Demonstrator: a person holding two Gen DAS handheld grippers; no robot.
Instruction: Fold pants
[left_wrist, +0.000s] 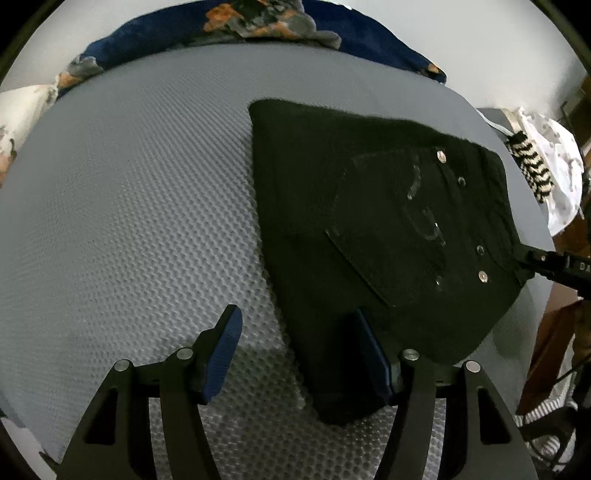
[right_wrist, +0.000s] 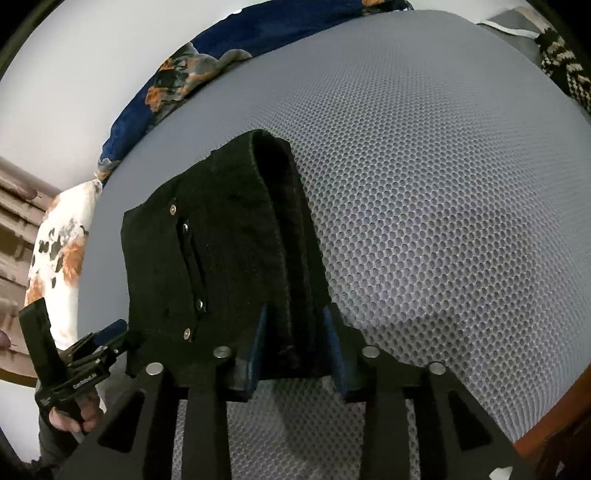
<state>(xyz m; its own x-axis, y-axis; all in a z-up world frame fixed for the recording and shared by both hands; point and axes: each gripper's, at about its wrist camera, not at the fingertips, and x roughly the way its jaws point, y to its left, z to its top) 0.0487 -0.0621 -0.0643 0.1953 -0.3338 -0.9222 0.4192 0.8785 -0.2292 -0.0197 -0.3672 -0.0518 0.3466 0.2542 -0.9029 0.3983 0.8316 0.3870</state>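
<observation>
1. The black denim pants (left_wrist: 369, 229), already folded into a compact, thick bundle with rivets and a back pocket facing up, lie on the grey honeycomb-mesh surface (left_wrist: 129, 203).
2. The left tongs (left_wrist: 299, 354) stand apart, one pad on the bundle's near corner and the other over bare mesh; nothing is clamped.
3. The right tongs (right_wrist: 295, 347) straddle the thick folded edge with their pads slightly apart, so they look to be letting go, not pinching.
4. Handling, as a judgement: the denim is soft but heavy and fairly stiff in layers, not fragile and not slippery on the mesh.
5. Best hold: pinch all layers at a folded edge or corner, avoiding the rivets.
</observation>
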